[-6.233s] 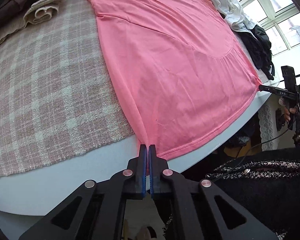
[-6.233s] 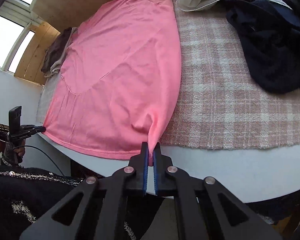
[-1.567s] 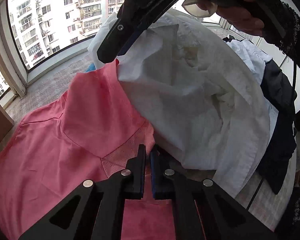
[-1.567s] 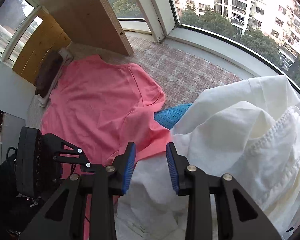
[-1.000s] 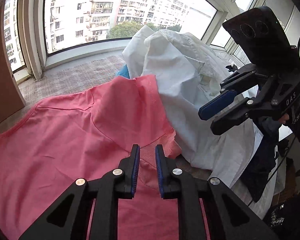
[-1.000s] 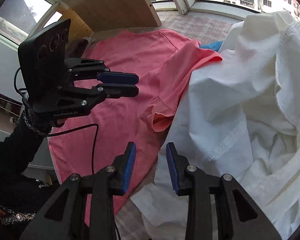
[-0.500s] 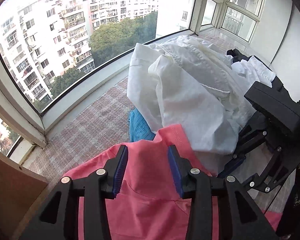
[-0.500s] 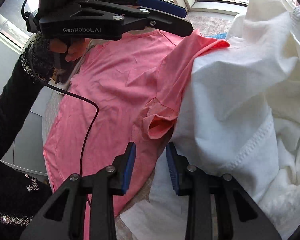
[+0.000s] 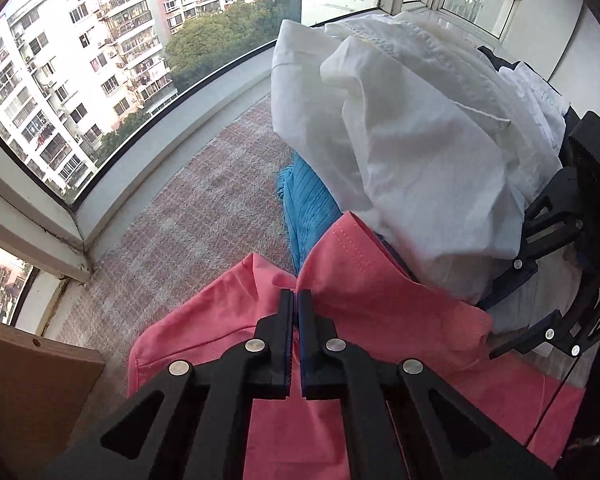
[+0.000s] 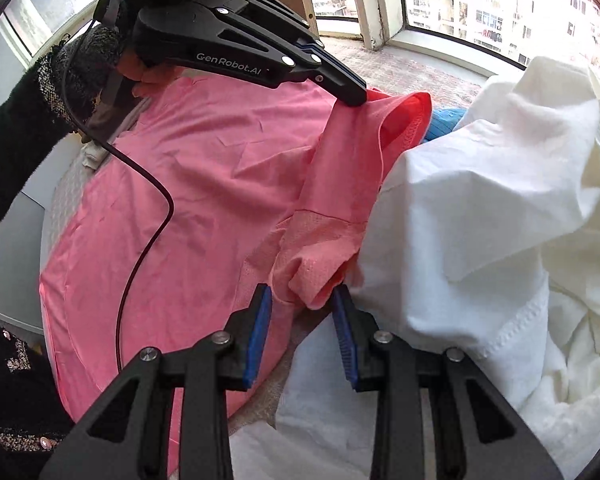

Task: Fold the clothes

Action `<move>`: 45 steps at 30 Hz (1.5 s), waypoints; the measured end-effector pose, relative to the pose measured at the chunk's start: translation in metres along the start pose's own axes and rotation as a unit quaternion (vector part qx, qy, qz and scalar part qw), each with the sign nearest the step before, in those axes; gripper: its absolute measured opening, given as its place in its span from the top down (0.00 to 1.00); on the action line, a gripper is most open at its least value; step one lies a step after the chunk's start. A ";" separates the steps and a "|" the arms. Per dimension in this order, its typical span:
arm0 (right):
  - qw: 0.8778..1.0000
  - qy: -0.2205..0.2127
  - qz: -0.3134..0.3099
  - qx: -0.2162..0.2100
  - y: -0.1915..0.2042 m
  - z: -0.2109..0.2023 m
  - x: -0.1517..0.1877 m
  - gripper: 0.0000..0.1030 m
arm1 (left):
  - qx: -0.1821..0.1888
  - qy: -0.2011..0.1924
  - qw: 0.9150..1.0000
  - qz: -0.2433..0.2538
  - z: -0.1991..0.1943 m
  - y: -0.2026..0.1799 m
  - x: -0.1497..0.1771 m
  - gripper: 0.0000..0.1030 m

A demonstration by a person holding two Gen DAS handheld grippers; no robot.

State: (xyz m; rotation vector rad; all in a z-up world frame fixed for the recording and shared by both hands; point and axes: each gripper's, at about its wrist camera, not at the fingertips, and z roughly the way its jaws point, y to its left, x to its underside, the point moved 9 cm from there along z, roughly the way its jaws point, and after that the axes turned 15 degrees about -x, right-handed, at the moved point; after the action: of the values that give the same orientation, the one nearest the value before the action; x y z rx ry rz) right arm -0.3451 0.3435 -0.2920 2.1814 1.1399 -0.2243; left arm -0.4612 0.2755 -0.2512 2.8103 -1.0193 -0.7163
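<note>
Left gripper [image 9: 296,296] pinches the pink shirt [image 9: 380,304] at 12 o'clock; right gripper [image 10: 300,300] gapes around its loose sleeve [image 10: 316,272], unclamped.

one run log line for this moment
left gripper: shut on pink shirt | right gripper: open at sleeve | white pile: beside

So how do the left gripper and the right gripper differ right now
The left gripper is shut, pinching the pink shirt at its raised sleeve edge; the right gripper stands open, its blue pads either side of a bunched pink fold without pressing it. The left one holds its cloth lifted, while the right one sits low beside the white garment. Both are black, point downward and work the same shirt.
</note>
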 end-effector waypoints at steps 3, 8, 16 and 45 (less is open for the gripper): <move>1.000 0.017 -0.018 0.015 0.003 0.001 0.001 0.70 | 0.002 -0.001 1.000 -0.001 -0.002 0.000 0.005 0.98; 1.000 0.018 0.006 0.017 -0.008 0.002 0.004 0.70 | -0.006 0.005 1.000 0.003 -0.004 0.002 0.016 0.98; 0.999 -0.018 0.035 -0.014 0.001 -0.009 -0.008 0.70 | -0.023 0.026 0.999 -0.014 0.004 0.024 0.037 0.95; 0.984 -0.146 0.099 0.019 -0.001 -0.062 0.005 0.97 | 0.031 -0.066 0.997 -0.004 -0.068 0.014 -0.012 0.99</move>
State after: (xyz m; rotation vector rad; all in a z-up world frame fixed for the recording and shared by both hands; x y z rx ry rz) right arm -0.3523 0.3860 -0.2469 2.1885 0.7575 -0.4655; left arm -0.4473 0.2653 -0.1831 2.8549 -1.0681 -0.8981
